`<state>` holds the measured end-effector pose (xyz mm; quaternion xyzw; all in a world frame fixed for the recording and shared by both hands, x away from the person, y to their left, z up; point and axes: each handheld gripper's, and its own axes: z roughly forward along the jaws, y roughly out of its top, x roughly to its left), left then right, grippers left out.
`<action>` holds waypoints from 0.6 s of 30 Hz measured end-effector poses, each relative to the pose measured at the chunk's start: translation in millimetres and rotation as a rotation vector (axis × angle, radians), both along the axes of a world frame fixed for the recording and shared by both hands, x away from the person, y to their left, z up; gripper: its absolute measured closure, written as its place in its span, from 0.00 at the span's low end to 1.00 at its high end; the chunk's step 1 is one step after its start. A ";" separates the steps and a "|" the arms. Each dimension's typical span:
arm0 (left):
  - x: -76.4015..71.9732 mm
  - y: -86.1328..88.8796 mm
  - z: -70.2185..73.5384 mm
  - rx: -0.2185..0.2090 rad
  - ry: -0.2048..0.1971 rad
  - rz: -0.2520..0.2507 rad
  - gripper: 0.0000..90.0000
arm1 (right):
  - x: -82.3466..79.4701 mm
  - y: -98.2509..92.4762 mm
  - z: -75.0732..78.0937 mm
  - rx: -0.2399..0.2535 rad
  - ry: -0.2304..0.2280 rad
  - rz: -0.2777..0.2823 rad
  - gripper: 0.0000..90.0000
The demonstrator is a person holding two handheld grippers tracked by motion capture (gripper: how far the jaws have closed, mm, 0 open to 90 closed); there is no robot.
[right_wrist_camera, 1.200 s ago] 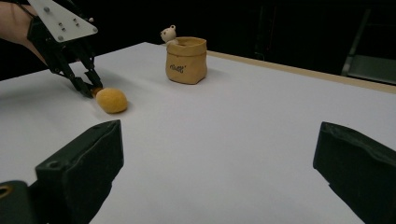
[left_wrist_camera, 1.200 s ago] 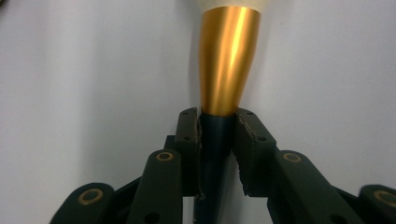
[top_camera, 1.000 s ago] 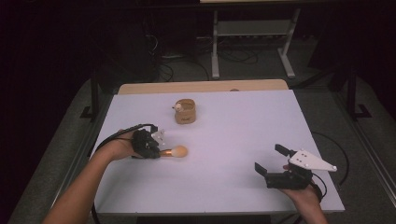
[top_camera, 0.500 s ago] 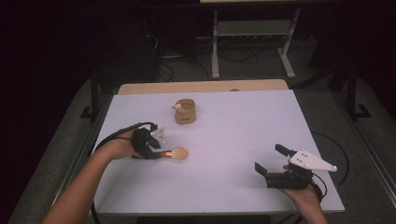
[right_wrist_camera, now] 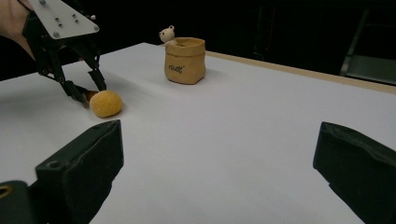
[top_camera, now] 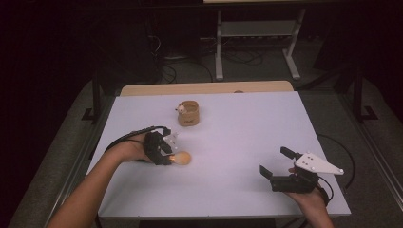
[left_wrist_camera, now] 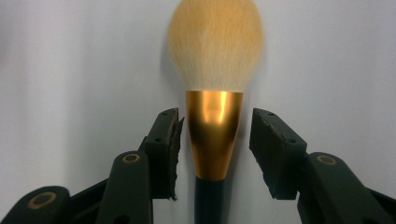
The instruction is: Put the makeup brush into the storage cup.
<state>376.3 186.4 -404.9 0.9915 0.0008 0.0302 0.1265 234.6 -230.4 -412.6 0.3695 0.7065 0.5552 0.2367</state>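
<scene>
The left gripper point(top_camera: 167, 151) sits low over the white table point(top_camera: 237, 133), with its jaws parted around a makeup brush point(left_wrist_camera: 214, 84). The jaws have just been opening, and the brush lies between them. In the left gripper view, the gold ferrule of the brush runs up the middle of the gap. The left pad stands very close to the ferrule, and whether it still touches cannot be told; the right pad stands clear of it. The pale yellow bristle head extends forward, beyond the jaw tips, and rests on the table. The dark handle runs back between the jaws toward the gripper body.

The right gripper point(top_camera: 278, 166) is held well apart from the brush, near the opposite table edge. Its jaws are spread wide with nothing between them. In the right gripper view, the brush head lies ahead and to the left of this gripper.

A small tan pouch point(top_camera: 188, 113) with a toy bear at its rim stands beyond the left gripper, farther from the person.
</scene>
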 end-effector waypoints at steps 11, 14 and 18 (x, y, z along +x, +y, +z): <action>6.4 -10.0 -6.0 0.044 0.017 -0.023 0.61 | -0.3 -0.2 -0.1 0.005 0.007 -0.001 0.01; 8.2 -11.7 -6.6 0.043 0.026 -0.026 0.62 | -0.1 -1.1 0.1 0.002 0.001 -0.001 0.01; 9.1 -13.9 -7.8 0.057 0.035 -0.030 0.63 | -0.4 -1.3 0.0 0.005 0.007 -0.003 0.01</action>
